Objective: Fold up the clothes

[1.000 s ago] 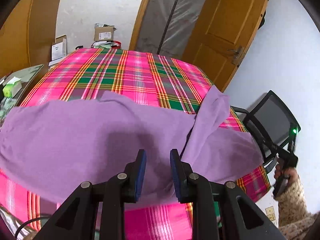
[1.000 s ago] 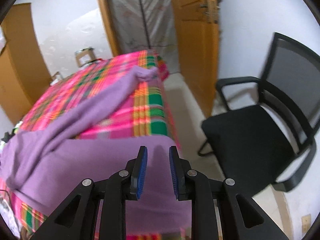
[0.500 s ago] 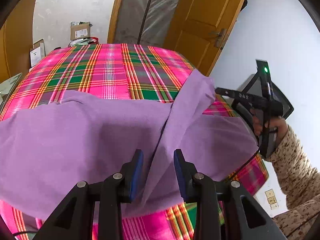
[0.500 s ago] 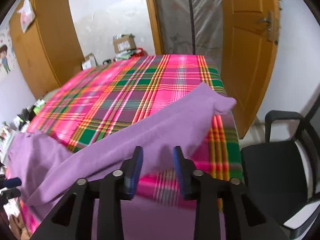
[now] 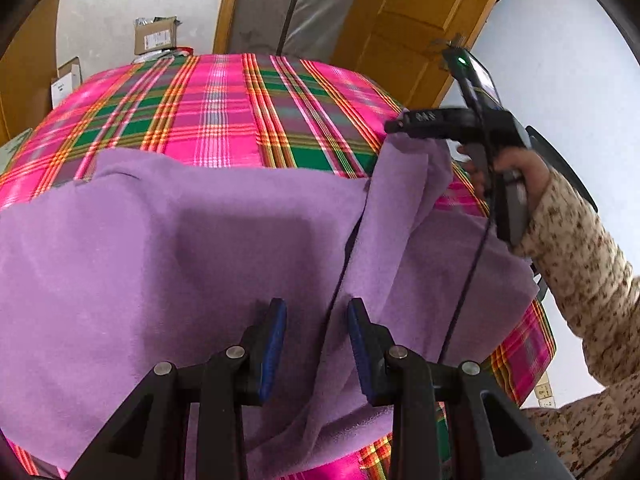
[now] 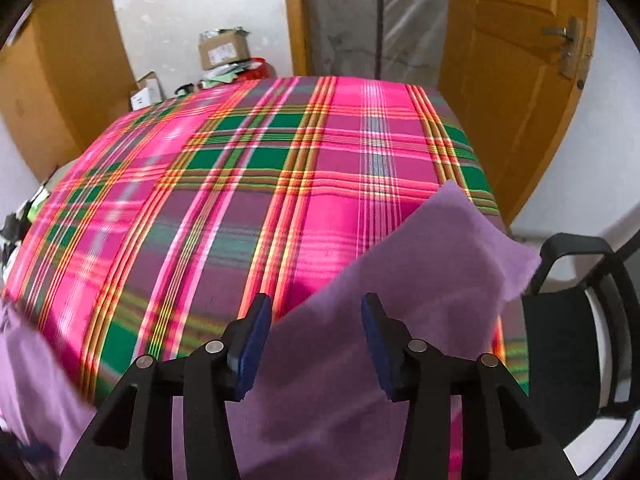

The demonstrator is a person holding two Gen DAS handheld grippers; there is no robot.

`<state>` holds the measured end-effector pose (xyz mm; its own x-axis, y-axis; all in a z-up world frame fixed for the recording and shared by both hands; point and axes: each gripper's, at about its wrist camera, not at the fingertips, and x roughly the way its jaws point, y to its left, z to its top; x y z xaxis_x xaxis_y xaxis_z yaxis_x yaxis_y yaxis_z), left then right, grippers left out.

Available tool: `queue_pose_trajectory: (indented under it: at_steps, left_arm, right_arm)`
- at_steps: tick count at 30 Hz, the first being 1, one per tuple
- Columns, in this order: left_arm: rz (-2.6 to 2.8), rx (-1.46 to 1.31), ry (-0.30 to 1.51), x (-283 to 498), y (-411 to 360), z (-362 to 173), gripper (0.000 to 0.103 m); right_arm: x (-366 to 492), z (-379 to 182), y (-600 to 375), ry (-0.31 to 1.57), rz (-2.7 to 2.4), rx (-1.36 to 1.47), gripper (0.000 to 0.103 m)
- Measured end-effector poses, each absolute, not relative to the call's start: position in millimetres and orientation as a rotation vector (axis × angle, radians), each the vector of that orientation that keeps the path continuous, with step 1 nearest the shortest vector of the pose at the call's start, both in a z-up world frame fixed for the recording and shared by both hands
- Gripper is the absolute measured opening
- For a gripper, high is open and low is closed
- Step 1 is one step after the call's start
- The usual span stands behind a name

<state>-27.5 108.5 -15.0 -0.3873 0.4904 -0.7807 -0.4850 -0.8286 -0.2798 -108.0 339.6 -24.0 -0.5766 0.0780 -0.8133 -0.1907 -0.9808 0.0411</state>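
Note:
A purple long-sleeved garment (image 5: 168, 248) lies spread over the near part of the plaid-covered table (image 5: 240, 120). One sleeve (image 5: 400, 200) is folded up across the right side, its end toward the table's right edge. My left gripper (image 5: 316, 312) hovers open over the garment's near middle, beside the sleeve's lower part. My right gripper (image 6: 316, 308) is open, with the sleeve (image 6: 440, 264) lying under and between its fingers, not pinched. In the left wrist view the right gripper (image 5: 400, 126) sits at the sleeve's end, held by a hand (image 5: 516, 160).
A black office chair (image 6: 580, 320) stands off the table's right side. A wooden door (image 6: 520, 80) and a plastic-covered doorway are behind the table. Cardboard boxes (image 6: 224, 48) sit past the far left corner. The person's patterned sleeve (image 5: 580, 264) reaches in from the right.
The right gripper swung from the table's right edge to over the sleeve end and opened wider. The left gripper's fingers also spread a little and it shifted right along the garment.

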Motion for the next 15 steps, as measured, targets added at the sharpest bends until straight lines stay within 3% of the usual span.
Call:
queue_pose_trajectory:
  at_steps: [14,15]
  left_arm:
    - [2.180,-1.233,0.040,-28,118,-20,0.032]
    - [2.179,-1.234,0.036,-28,118,-20,0.032]
  right_arm:
    - [-139,-39,338,0.117,2.529,-1.411,0.048]
    - [-138,-38,338,0.109,2.527,-1.406,0.044]
